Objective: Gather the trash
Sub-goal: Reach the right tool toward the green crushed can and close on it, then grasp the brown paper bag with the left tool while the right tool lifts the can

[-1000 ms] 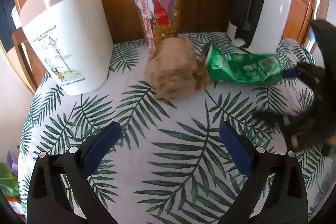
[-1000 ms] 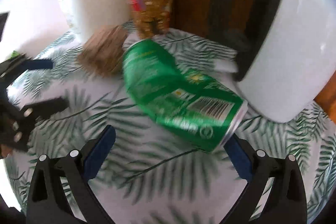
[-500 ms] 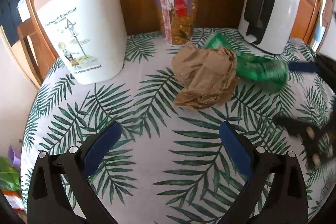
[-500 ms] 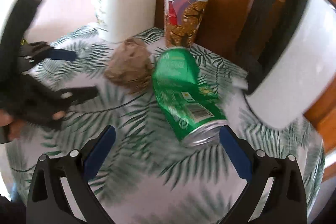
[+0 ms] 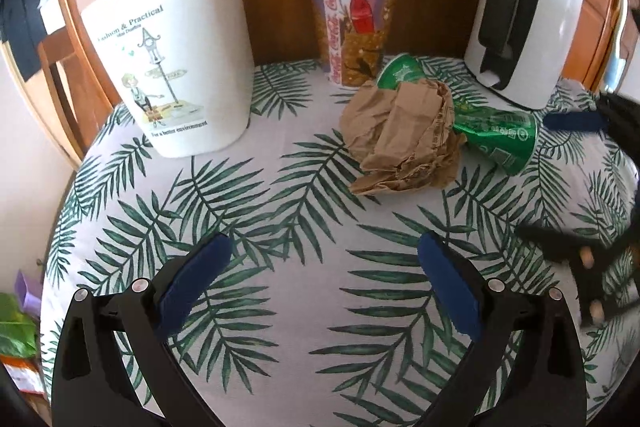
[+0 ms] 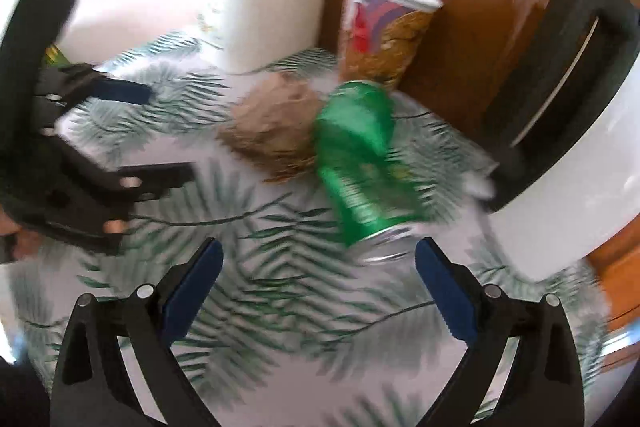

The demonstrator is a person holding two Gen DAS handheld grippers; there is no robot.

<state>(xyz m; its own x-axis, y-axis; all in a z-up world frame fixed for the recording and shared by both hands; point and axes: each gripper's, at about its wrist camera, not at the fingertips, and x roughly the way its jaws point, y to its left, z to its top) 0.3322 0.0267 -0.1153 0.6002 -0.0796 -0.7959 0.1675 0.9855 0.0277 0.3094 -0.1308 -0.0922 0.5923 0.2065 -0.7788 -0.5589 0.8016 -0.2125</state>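
The crumpled paper bag (image 5: pixel 404 143) hides the green can's (image 5: pixel 500 139) middle; both lie on the table (image 5: pixel 248 219) – the right view is blurred. Left gripper (image 5: pixel 320 267) and right gripper (image 6: pixel 318 273) gape wide, empty.

Crumpled brown paper bag (image 5: pixel 404 137) touching dented green can (image 5: pixel 496 137), lying sideways.

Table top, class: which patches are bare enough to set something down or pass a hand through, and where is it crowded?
Free: the tablecloth between the left gripper and the crumpled paper bag, and the strip between the white bin and that bag. Crowded: the back, where the paper cup, green can, bag and kettle cluster closely.
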